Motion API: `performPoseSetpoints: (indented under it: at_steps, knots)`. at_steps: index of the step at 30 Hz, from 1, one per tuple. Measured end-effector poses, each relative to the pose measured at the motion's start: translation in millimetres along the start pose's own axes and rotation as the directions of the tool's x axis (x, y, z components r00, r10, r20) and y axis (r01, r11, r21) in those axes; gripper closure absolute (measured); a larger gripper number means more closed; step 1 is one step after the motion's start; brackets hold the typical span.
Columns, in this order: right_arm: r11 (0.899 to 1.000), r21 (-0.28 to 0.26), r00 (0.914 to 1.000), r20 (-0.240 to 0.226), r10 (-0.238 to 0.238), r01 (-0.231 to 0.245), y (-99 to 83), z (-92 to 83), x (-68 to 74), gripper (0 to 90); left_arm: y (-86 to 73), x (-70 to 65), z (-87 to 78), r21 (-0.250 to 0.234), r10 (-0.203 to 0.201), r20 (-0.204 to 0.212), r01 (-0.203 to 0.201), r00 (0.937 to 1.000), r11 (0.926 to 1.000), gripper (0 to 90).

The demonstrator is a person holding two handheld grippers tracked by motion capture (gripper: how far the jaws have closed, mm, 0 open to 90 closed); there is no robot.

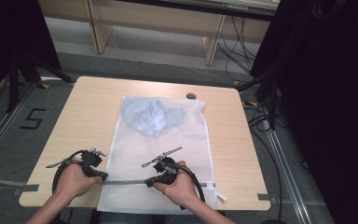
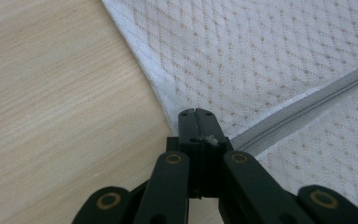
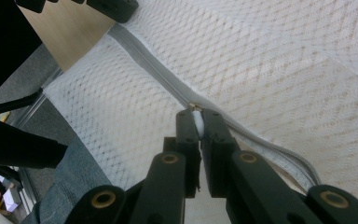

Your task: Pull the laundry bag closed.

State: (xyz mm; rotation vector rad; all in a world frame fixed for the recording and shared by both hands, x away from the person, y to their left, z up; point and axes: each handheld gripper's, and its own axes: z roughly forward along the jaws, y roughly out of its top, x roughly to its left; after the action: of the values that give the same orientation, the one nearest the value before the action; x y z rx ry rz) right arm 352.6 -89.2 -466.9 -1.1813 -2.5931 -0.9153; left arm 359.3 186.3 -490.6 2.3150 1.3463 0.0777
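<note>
Jaws both clamped: left gripper (image 2: 196, 112) pinned the mesh bag (image 1: 158, 154) edge as anchor, right gripper (image 3: 196, 112) pinched the zipper pull (image 3: 197, 122) to slide it.

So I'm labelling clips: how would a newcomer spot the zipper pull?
Find the white mesh laundry bag on the wooden table. A grey zipper crosses its near end; the pull is the small white tab pinched in the right claw.

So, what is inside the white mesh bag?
Inside the mesh bag, a crumpled light blue cloth shows through the net at its far end. What kind of garment it is, and anything beneath it, stays hidden.
</note>
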Motion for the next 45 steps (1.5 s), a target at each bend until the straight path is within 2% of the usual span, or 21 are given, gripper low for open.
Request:
performPoseSetpoints:
  at_steps: [1, 2, 4, 6, 8, 9, 11, 12, 13, 17, 21, 24, 25, 28, 29, 40, 42, 45]
  knots:
    - [1.000, 0.000, 1.0000, 0.000, 0.000, 0.000, 0.0, 0.0, 0.0, 87.1, 0.0, 0.0, 0.0, 0.000, 0.000, 0.000, 0.000, 1.0000, 1.0000, 90.0]
    - [0.999, 0.017, 0.9996, 0.004, 0.029, -0.029, -0.8, -1.1, 0.5, 87.1, 0.0, 0.5, -0.1, -0.002, 0.007, -0.004, -0.007, 1.0000, 1.0000, 90.0]
    - [1.000, 0.013, 0.9997, 0.014, 0.018, -0.018, -1.7, -1.3, -1.0, 87.1, -0.1, 0.4, -0.3, -0.002, 0.007, -0.004, -0.007, 1.0000, 1.0000, 90.0]
    - [1.000, 0.006, 0.9999, 0.004, 0.009, -0.009, -2.3, -1.1, -2.3, 87.1, -0.1, 0.3, -0.4, 0.000, 0.009, -0.005, -0.009, 0.9999, 1.0000, 90.0]
    - [0.999, 0.022, 0.9993, 0.015, 0.033, -0.033, -3.4, -2.2, -2.7, 87.1, -0.3, -0.6, -0.2, 0.000, -0.006, -0.002, 0.006, 1.0000, 1.0000, 90.0]
    - [1.000, 0.005, 0.9997, 0.015, 0.019, -0.019, -3.9, -2.3, -4.0, 87.1, -0.3, -1.2, 0.2, -0.005, -0.015, -0.001, 0.015, 0.9999, 0.9999, 90.0]
    - [1.000, 0.008, 0.9997, 0.014, 0.018, -0.019, -3.7, -3.8, -4.4, 87.1, -0.1, -0.1, 0.1, -0.006, -0.001, -0.003, 0.001, 1.0000, 1.0000, 90.0]
    - [0.999, 0.018, 0.9991, 0.018, 0.037, -0.038, -3.6, -4.6, -3.7, 87.1, -0.1, -0.1, 0.1, -0.006, -0.001, -0.003, 0.001, 1.0000, 1.0000, 90.0]
    - [0.999, 0.018, 0.9991, 0.018, 0.037, -0.038, -3.6, -4.6, -3.7, 87.1, 0.0, 0.6, -0.1, -0.004, 0.009, -0.005, -0.009, 0.9999, 1.0000, 90.0]
    - [0.999, 0.018, 0.9992, 0.007, 0.040, -0.040, -3.8, -4.2, -4.7, 87.1, -0.6, 0.1, -0.1, -0.003, -0.003, 0.001, 0.003, 1.0000, 1.0000, 90.0]
    - [0.999, 0.013, 0.9994, -0.005, 0.034, -0.034, -4.3, -4.3, -6.5, 87.1, 0.0, 0.2, -0.1, -0.004, 0.005, -0.004, -0.005, 1.0000, 1.0000, 90.0]
    - [0.998, 0.023, 0.9986, 0.006, 0.053, -0.053, -4.8, -5.6, -6.7, 87.1, -0.5, 0.4, 0.1, -0.008, 0.002, -0.002, -0.002, 1.0000, 1.0000, 90.0]
    - [0.999, 0.014, 0.9991, 0.003, 0.042, -0.042, -5.6, -5.7, -8.3, 87.1, -0.6, 0.5, 0.2, -0.011, 0.002, -0.002, -0.002, 1.0000, 0.9999, 90.0]
    - [0.998, 0.016, 0.9984, 0.013, 0.055, -0.055, -6.2, -6.6, -8.5, 87.1, -0.7, 0.3, 0.1, -0.010, -0.001, -0.001, 0.001, 1.0000, 0.9999, 90.0]
    - [0.998, 0.017, 0.9984, 0.002, 0.057, -0.057, -6.6, -7.0, -8.9, 87.1, -0.6, 0.6, 0.0, -0.010, 0.001, -0.002, -0.001, 1.0000, 0.9999, 90.0]
    - [0.999, 0.008, 0.9986, 0.009, 0.052, -0.053, -7.9, -10.2, -12.7, 87.1, -0.3, 1.3, -1.5, 0.010, 0.012, -0.001, -0.012, 0.9999, 0.9999, 90.0]
    - [0.998, 0.011, 0.9982, 0.006, 0.059, -0.059, -8.2, -11.2, -13.5, 87.1, -0.6, 0.2, -1.1, 0.005, -0.003, -0.002, 0.003, 1.0000, 1.0000, 90.0]
    - [0.998, 0.012, 0.9980, 0.003, 0.062, -0.062, -8.3, -12.8, -13.3, 87.1, -0.4, 1.1, 0.0, -0.010, 0.007, -0.002, -0.007, 1.0000, 0.9999, 90.0]
